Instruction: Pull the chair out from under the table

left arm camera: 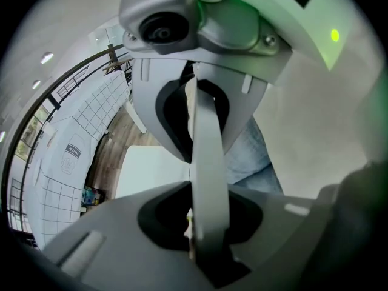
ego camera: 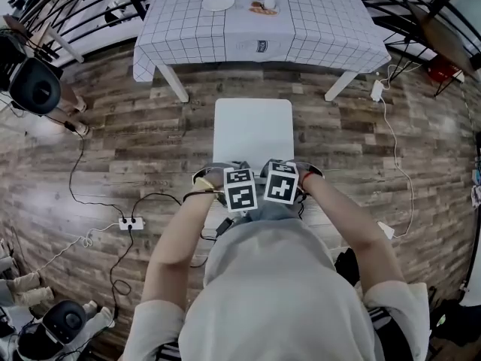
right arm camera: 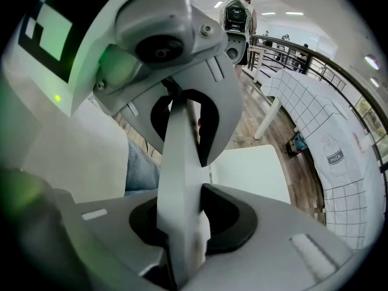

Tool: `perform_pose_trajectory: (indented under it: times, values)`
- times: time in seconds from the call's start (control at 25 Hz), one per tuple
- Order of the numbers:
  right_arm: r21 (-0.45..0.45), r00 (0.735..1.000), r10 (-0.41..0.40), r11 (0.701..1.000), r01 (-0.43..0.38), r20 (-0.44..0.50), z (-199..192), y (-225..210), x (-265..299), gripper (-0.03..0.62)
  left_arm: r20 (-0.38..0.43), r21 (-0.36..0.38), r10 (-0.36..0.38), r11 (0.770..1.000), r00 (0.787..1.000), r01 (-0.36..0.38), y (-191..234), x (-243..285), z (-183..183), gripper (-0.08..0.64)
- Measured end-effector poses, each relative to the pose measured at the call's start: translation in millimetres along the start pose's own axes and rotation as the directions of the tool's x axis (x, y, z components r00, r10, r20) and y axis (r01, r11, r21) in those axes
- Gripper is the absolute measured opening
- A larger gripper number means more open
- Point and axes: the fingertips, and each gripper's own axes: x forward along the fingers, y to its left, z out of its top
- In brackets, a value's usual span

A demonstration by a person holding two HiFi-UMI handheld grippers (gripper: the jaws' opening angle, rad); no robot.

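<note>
Here chair (ego camera: pixel 253 130) seat faces table (ego camera: pixel 319 21), long axis toward it; left tool (left arm camera: pixel 203 187), right tool (right arm camera: pixel 182 183) pinch backrest (left arm camera: pixel 206 141).

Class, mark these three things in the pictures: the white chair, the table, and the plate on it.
chair (ego camera: pixel 253 130), head view, middle of the white seat.
table (ego camera: pixel 323 21), head view, bare part of its top.
plate (ego camera: pixel 218 2), head view, its centre.

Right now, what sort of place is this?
Probably a staged dining corner in a lab or studio: a table with a checked cloth and plate, a white chair, yet a power strip and loose cables on the floor.
</note>
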Motion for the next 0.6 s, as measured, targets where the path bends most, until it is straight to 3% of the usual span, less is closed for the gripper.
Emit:
perform_pose_trajectory:
  times: [0.6]
  values:
    - [-0.008, 0.999, -0.048, 0.999, 0.048, 0.025, 1.4, -0.9, -10.3, 0.086, 0.004, 0.012, 0.053, 0.999, 0.999, -0.053, 3.7, -10.0, 2.4, 0.1]
